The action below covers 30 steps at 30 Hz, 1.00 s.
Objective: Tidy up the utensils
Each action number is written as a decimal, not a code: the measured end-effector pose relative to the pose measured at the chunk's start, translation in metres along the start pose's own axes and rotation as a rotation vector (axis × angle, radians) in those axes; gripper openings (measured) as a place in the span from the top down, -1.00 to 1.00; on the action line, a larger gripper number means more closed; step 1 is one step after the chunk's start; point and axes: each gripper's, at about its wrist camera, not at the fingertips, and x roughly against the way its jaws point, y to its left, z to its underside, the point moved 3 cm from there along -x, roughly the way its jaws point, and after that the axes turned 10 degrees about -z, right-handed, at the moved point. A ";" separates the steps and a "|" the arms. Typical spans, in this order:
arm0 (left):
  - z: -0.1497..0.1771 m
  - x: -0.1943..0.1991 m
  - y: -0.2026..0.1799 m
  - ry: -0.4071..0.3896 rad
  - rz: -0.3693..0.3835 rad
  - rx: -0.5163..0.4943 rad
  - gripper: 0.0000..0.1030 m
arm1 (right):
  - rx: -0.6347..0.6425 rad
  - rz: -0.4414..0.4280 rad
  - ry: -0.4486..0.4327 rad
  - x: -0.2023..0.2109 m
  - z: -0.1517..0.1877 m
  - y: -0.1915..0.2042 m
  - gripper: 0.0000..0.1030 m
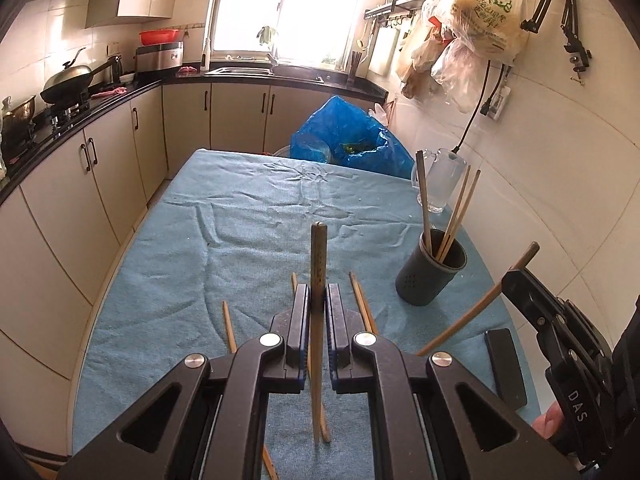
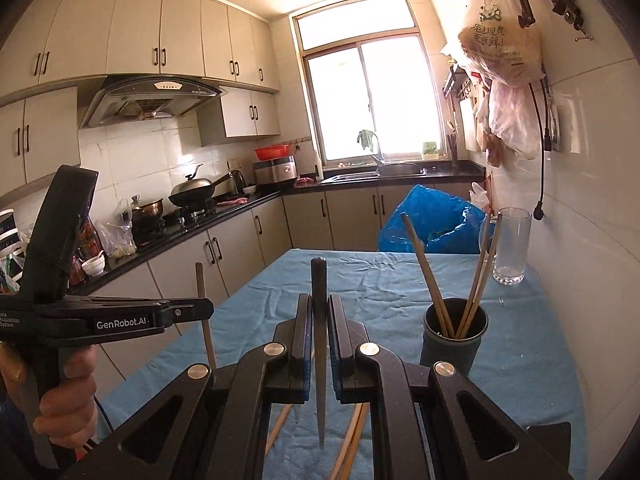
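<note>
My left gripper [image 1: 318, 294] is shut on a wooden chopstick [image 1: 319, 256] that stands upright between its jaws above the blue cloth [image 1: 240, 220]. My right gripper [image 2: 319, 308] is shut on a dark chopstick [image 2: 319, 280], also held upright. A dark round holder [image 1: 430, 268] with three chopsticks in it stands on the cloth to the right; it also shows in the right wrist view [image 2: 454, 336]. Several loose chopsticks [image 1: 362, 302] lie on the cloth under the left gripper. The right gripper shows at the right edge of the left wrist view [image 1: 516, 276], holding its chopstick.
A glass mug [image 1: 440, 180] stands behind the holder near the wall. A blue plastic bag [image 1: 352, 140] sits at the table's far end. A black flat object [image 1: 506, 368] lies at the table's right edge. Counters and cabinets run along the left.
</note>
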 end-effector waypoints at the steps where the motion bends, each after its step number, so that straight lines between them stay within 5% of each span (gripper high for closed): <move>1: 0.000 0.001 0.000 -0.003 0.001 0.001 0.86 | -0.002 -0.001 0.000 0.001 0.000 0.000 0.83; 24: -0.007 0.014 -0.006 -0.028 0.004 -0.010 0.86 | -0.046 0.011 -0.043 0.022 -0.007 -0.008 0.83; 30: -0.009 -0.027 0.008 0.094 -0.023 0.030 0.74 | -0.059 0.015 -0.048 0.026 -0.006 -0.011 0.83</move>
